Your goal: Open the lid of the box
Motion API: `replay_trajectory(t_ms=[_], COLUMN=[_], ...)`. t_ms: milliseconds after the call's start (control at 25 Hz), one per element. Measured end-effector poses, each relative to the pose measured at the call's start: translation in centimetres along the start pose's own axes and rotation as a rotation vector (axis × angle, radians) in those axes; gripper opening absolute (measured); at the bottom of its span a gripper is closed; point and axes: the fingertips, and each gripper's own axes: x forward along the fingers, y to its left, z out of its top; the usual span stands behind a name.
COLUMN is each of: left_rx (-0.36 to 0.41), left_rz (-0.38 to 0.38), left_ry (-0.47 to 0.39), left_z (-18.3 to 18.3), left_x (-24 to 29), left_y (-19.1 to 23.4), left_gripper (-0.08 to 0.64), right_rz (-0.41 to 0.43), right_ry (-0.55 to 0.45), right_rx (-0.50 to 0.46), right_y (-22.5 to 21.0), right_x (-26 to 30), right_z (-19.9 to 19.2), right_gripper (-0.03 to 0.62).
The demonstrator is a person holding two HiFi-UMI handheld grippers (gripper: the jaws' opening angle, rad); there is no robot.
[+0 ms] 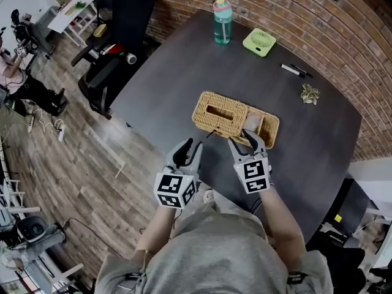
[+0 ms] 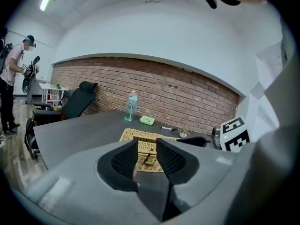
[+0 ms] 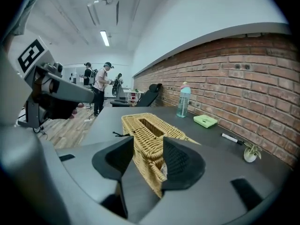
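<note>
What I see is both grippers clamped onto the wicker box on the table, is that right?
Not quite. Only the right gripper has its fingers closed on the wicker box, as the right gripper view shows. In the left gripper view, the left gripper is open and empty, short of the box.

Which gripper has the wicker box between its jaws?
The right gripper: the wicker box sits between its jaws; the left gripper is open and empty.

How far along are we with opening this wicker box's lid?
Started, not finished. The right gripper is closed on the lid, and one end of the wicker box already shows its inside. The left gripper is open and empty, short of the box. Remaining: lifting the lid clear.
</note>
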Motion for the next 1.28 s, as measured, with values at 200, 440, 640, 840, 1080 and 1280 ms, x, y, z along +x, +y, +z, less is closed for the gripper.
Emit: replay_trajectory(t_ms=[200,440,640,840,1080,1280], left_rx=[-0.003,-0.003,-0.004,-0.001,0.001,0.0], left_rz=[-0.003,-0.006,-0.01,-0.016,-0.02,-0.019], left_ry=[0.015,0.028,0.026,0.026,0.023,0.011], left_z=[-0.6,-0.9,-1.0,-1.0,-0.8,-0.6], left_x=[0.5,0.9,1.1,0.7,0.1,-0.7], left_y=[0.2,0.5,0.8,0.7,0.8,1.0], left_gripper=[0.123,0.121,0.118,0.114,0.109,0.104], right_rz=[-0.032,-0.048,-0.114,-0.137,-0.144,-0.158], right_ry=[0.047,0.112,0.139,0.146,0.152,0.135], right_rx=[-0.026,-0.078,-0.099,-0.11,-0.106,-0.104], right_y=[-0.4,-0.2,-0.6,-0.6,-0.7,-0.9], right_x=[1.1,1.7,2.3,2.4,2.3,1.8], right_z=[-1.2,-2.3,-2.7,-2.7,-2.6,-1.8], right_gripper=[0.192,0.192,0.19,0.19,0.19,0.19])
